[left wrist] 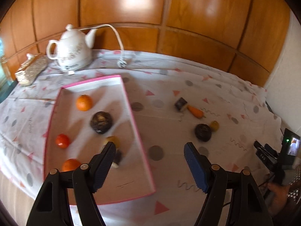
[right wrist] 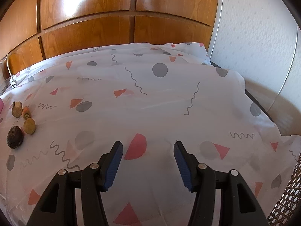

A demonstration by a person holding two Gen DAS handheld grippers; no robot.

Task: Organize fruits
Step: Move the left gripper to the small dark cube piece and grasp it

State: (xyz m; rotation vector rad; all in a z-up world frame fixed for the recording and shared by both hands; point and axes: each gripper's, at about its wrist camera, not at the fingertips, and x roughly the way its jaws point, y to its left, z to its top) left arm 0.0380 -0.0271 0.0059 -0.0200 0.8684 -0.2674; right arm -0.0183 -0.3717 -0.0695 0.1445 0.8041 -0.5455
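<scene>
Patterned tablecloth (right wrist: 150, 98), teapot (left wrist: 72, 50) behind pink tray (left wrist: 131, 101), carrot (left wrist: 196, 112) outside, both hand-held grippers (left wrist: 150, 146) (right wrist: 148, 146) open, empty.

Glossy varnished wood panelling (left wrist: 169, 9) filled the upper frame, throwing back soft glare. Below it lay a thin, matt, creased tablecloth (right wrist: 150, 98) printed with dots and triangles. The teapot (left wrist: 72, 50) at upper left looked like smooth, shiny white ceramic. The pink-edged tray (left wrist: 131, 101) had a dull, paper-like lining. The left gripper (left wrist: 149, 147) was matt black plastic with ribbed blue pads (left wrist: 195, 167) and small metal rivets.
</scene>
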